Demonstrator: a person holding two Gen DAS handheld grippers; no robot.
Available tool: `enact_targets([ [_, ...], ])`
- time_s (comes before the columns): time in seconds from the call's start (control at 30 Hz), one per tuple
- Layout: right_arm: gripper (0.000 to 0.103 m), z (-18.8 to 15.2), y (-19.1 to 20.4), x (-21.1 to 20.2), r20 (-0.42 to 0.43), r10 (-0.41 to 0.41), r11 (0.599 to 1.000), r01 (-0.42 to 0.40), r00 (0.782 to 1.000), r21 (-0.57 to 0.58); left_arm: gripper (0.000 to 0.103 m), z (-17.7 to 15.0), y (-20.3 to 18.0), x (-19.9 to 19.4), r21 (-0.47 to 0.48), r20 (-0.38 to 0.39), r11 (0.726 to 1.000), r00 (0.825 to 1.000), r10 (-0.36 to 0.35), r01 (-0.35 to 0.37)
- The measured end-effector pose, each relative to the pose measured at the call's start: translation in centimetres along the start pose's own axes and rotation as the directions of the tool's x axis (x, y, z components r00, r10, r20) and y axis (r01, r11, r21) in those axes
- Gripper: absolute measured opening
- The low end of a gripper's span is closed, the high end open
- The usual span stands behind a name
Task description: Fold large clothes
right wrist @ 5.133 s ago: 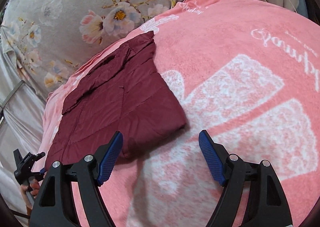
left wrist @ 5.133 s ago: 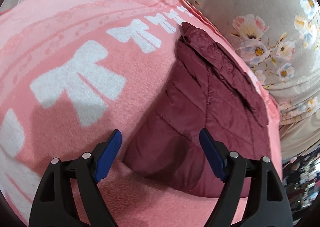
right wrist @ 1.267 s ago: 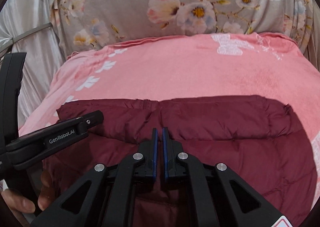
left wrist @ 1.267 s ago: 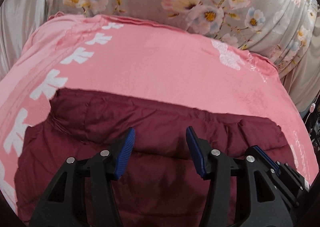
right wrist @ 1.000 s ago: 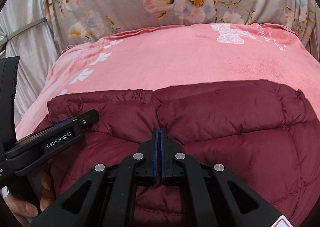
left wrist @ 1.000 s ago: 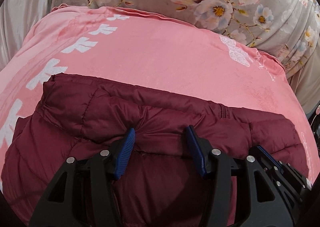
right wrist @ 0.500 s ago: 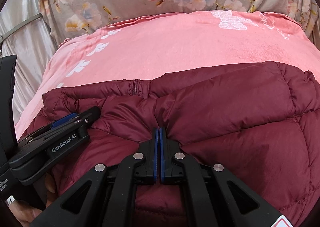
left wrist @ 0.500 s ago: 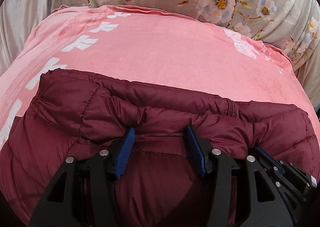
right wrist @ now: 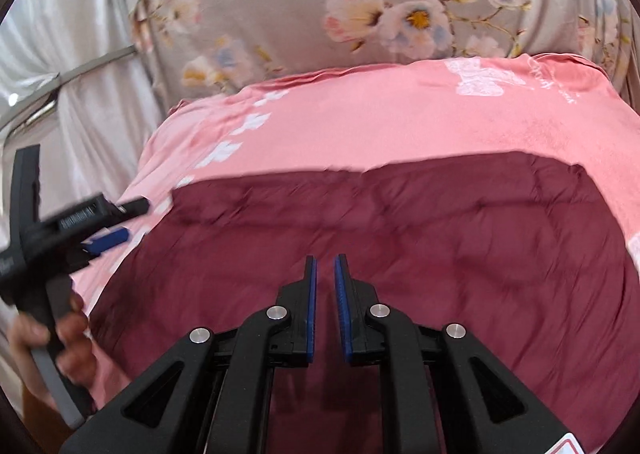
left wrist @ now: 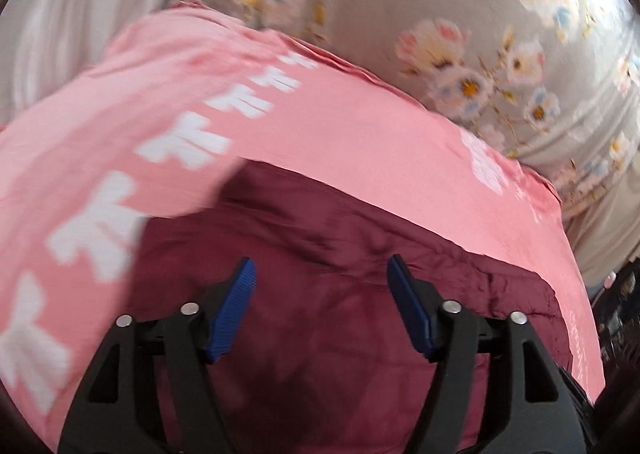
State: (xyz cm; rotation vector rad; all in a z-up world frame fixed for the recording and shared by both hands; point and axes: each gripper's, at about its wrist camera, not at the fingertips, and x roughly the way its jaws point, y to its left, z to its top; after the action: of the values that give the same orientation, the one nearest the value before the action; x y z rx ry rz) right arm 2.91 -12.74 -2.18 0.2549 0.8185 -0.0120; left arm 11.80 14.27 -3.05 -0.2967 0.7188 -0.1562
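Note:
A dark red quilted jacket lies folded flat on the pink blanket; it also fills the middle of the right wrist view. My left gripper is open and empty above the jacket's near part. It also shows at the left edge of the right wrist view, beside the jacket's left end. My right gripper hovers over the jacket's middle with its jaws a narrow gap apart and nothing between them.
The pink blanket with white bow prints covers the bed. Grey floral bedding rises behind it. Pale curtain fabric and a metal rail stand at the left. The blanket's right edge drops off.
Both grippers let go of the jacket's folded edge, which now lies flat. The left jaws opened wide and the right jaws parted slightly. Both grippers pulled back; the left one swung left.

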Motion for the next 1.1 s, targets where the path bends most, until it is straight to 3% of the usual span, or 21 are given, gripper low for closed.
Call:
enact_targets([
  [0.1, 0.013, -1.3, 1.6, -0.1, -0.006, 0.013, 1.0, -0.013, 1.0, 0.002, 0.071, -0.3, 4.3, -2.0, -0.072, -0.029, 0.996, 0.999, 0.044, -0.046],
  [0.37, 0.013, -4.6, 4.3, 0.4, -0.059, -0.008, 1.0, 0.006, 0.998, -0.03, 0.071, -3.6, 11.0, -1.5, -0.224, -0.157, 0.974, 0.988, -0.01, -0.026],
  [0.47, 0.013, -5.5, 4.8, 0.8, -0.066, -0.036, 0.998, 0.033, 0.997, -0.051, 0.074, -4.7, 11.7, -0.9, -0.248, -0.168, 0.969, 0.984, -0.053, 0.009],
  [0.63, 0.013, -6.5, 5.4, 1.5, -0.058, -0.084, 0.993, 0.079, 0.995, -0.087, 0.093, -5.0, 10.6, -0.6, -0.203, -0.155, 0.979, 0.986, -0.068, 0.035],
  [0.87, 0.013, -6.9, 5.6, 1.9, -0.045, -0.106, 0.989, 0.101, 0.993, -0.112, 0.094, -4.9, 8.8, 0.2, -0.159, -0.173, 0.986, 0.981, -0.085, 0.058],
  [1.0, 0.013, -7.1, 5.5, 2.0, -0.038, -0.105, 0.988, 0.1, 0.994, -0.115, 0.069, -4.8, 7.5, 0.3, -0.162, -0.196, 0.981, 0.97, -0.142, 0.111],
  [1.07, 0.013, -7.2, 5.4, 2.0, -0.033, -0.102, 0.989, 0.097, 0.994, -0.113, 0.057, -4.6, 6.9, -0.3, -0.159, -0.183, 0.982, 0.974, -0.131, 0.102],
  [1.1, 0.013, -7.3, 5.4, 2.0, -0.029, -0.1, 0.989, 0.097, 0.995, -0.113, 0.044, -4.3, 6.5, -0.8, -0.15, -0.169, 0.984, 0.978, -0.124, 0.099],
])
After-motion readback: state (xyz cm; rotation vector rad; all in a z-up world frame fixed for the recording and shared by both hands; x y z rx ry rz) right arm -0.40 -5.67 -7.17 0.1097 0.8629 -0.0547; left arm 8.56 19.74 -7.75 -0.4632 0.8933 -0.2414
